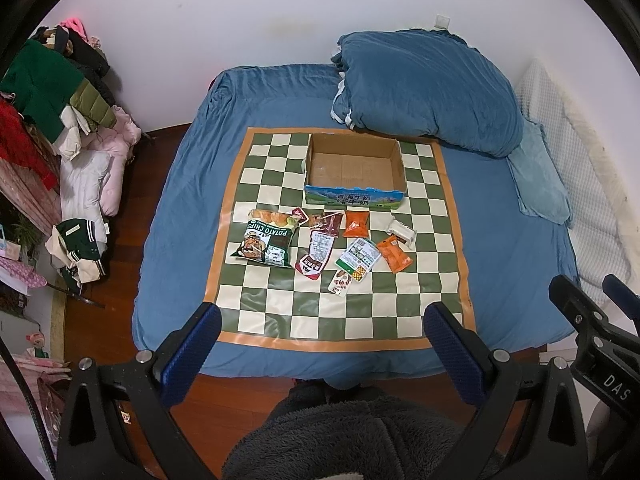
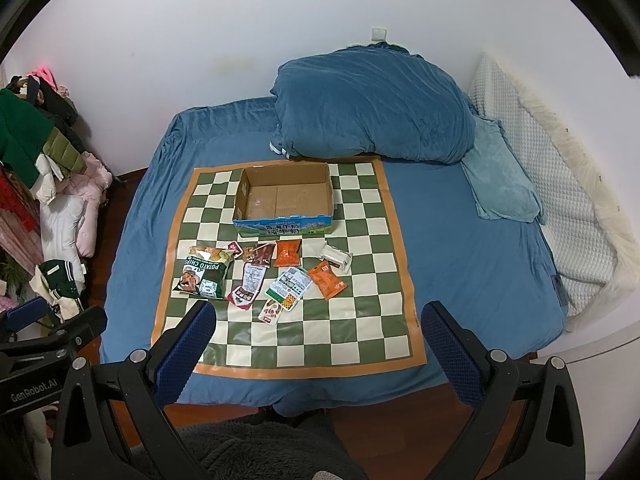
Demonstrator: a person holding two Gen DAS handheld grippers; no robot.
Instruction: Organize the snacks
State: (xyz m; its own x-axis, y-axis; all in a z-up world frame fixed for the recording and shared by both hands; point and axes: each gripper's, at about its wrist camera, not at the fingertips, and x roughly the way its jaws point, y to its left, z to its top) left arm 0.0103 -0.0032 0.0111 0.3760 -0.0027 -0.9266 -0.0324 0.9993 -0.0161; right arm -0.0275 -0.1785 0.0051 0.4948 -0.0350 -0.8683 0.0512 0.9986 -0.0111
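An open cardboard box (image 1: 354, 168) (image 2: 285, 199) stands empty at the far side of a green-and-cream checkered mat (image 1: 340, 308) (image 2: 320, 332) on the bed. In front of it lie several snack packets: a green potato chips bag (image 1: 267, 243) (image 2: 205, 274), two orange packets (image 1: 357, 224) (image 2: 328, 279), a maroon packet (image 1: 318, 254) (image 2: 250, 284), a white packet (image 1: 402, 232) (image 2: 337, 260). My left gripper (image 1: 320, 338) and right gripper (image 2: 318, 336) are both open and empty, held high over the mat's near edge.
A folded blue quilt (image 1: 428, 84) (image 2: 376, 108) and a light blue pillow (image 1: 540, 180) (image 2: 504, 184) lie behind and right of the box. Piled clothes (image 1: 52, 92) stand left of the bed. Wooden floor (image 1: 168, 408) lies below.
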